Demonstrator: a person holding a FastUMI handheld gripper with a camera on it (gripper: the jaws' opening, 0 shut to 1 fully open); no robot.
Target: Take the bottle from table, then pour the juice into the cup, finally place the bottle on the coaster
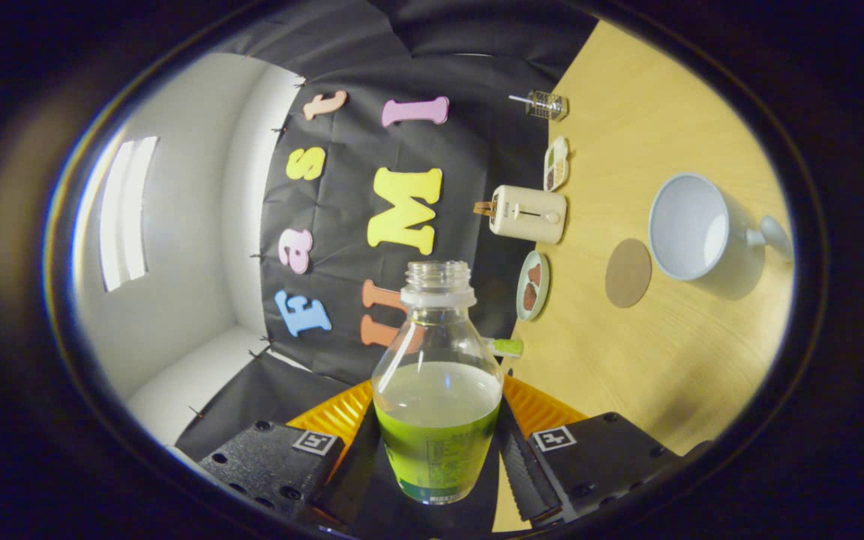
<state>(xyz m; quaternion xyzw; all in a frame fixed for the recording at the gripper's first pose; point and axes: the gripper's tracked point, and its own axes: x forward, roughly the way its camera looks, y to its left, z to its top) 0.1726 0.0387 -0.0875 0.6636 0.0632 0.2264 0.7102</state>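
The gripper (438, 439) clamps both fingers on the clear plastic uncapped bottle (437, 390) of green juice, lifted and tipped sideways. The white handled mug (691, 227) lies far right on the pale wooden table (649, 352), the round brown coaster (628, 272) just beside it. Carry the bottle's mouth over the mug's rim before tilting further, slowly.
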